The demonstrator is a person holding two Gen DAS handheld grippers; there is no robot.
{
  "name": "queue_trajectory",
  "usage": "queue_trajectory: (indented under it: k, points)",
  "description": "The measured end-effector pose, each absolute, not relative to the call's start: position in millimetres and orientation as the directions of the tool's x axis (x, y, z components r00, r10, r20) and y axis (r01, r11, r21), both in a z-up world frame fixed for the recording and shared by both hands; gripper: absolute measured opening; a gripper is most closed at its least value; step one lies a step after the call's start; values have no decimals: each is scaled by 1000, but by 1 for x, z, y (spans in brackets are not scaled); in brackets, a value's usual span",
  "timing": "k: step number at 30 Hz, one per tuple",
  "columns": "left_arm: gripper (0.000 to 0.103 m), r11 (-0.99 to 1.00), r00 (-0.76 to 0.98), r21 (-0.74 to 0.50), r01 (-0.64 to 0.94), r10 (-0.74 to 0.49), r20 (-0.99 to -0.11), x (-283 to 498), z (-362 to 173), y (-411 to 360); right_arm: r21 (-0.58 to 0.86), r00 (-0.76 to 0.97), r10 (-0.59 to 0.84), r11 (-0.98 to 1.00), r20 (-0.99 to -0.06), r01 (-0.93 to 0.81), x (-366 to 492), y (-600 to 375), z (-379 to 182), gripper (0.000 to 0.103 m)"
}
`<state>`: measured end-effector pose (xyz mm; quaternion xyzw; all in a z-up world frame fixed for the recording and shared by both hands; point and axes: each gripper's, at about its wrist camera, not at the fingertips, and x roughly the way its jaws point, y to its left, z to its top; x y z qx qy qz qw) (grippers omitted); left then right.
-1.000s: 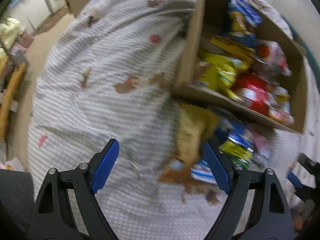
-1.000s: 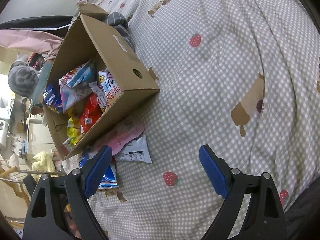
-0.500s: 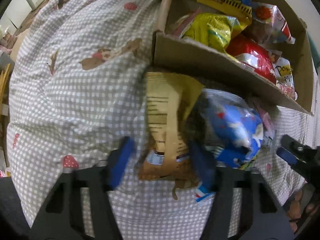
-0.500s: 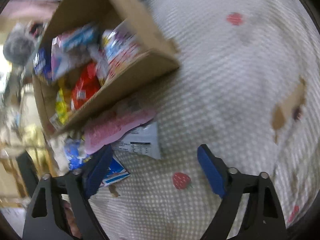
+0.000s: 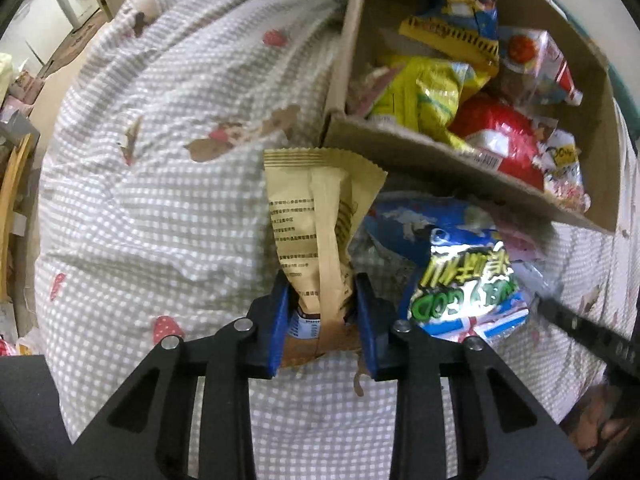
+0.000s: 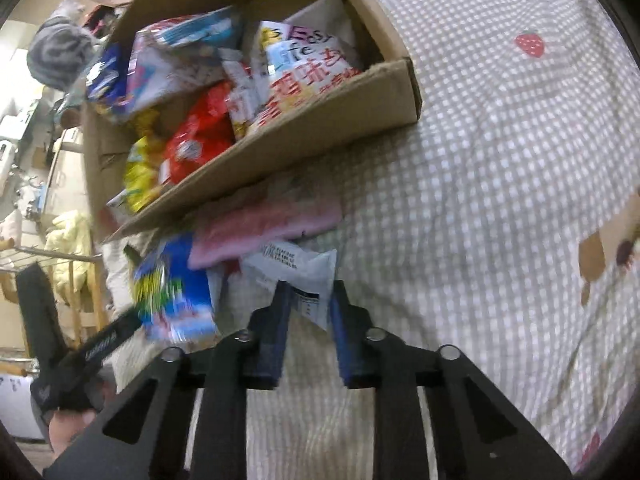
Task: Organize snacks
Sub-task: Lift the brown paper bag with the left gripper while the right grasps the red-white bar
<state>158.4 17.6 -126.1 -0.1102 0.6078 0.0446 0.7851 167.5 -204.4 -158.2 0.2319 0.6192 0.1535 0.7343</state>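
Bedspread [image 5: 168,208]: soft woven cloth, matt, gingham w/ printed strawberries. Box [image 5: 420,156]: raw corrugated cardboard, matt, rough cut edges. Tan packet [image 5: 316,240]: paper-like, matt, creased. Blue snack bag [image 5: 464,280]: glossy plastic film, crinkled. White packet [image 6: 304,268]: prob. smooth plastic film, blurred. Tongs: matt black plastic arms w/ shiny metal rivets; blue pads [image 5: 280,320] look smooth, maybe rubbery.

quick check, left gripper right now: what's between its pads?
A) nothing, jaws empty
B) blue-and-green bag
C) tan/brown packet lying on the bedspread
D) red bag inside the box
C: the left gripper has its blue pads pressed on the lower end of the tan packet, which lies on the checked bedspread just outside the cardboard box; the jaws have just been closing on it.
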Motion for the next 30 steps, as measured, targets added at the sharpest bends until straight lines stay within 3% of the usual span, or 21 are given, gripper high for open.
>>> queue_trajectory:
  k: [5,10,15,17,18,19,21,25,30]
  points:
    - [26,970,288,-120,-213,-55,-956,148,-107,25,530,167,515,845,-841,64,134,-207,-149,11]
    - [26,970,276,-123,-208,-62,-959,136,-101,33,533,9,534,841,-845,90,99,-196,-162,11]
    - [25,972,276,-105,-209,-44,-960,134,-101,44,317,93,315,949,-944,0,99,-188,-152,17]
    - [25,974,285,-97,-207,-35,-958,132,-99,45,292,119,296,955,-948,-49,109,-178,-146,23]
    - [25,974,289,-92,-205,-30,-957,130,-97,45,270,129,280,959,-951,-90,113,-170,-145,34]
    - [25,975,292,-88,-204,-25,-956,127,-96,46,251,137,266,960,-954,-121,118,-163,-143,60]
    - [25,976,297,-78,-203,-14,-955,125,-94,47,213,192,250,958,-949,-193,126,-150,-140,83]
    - [25,978,299,-70,-198,-7,-954,115,-90,48,129,235,197,953,-952,-275,143,-131,-142,83]
    - [25,979,302,-67,-190,-7,-953,106,-92,47,178,198,236,946,-951,-273,167,-120,-160,81]
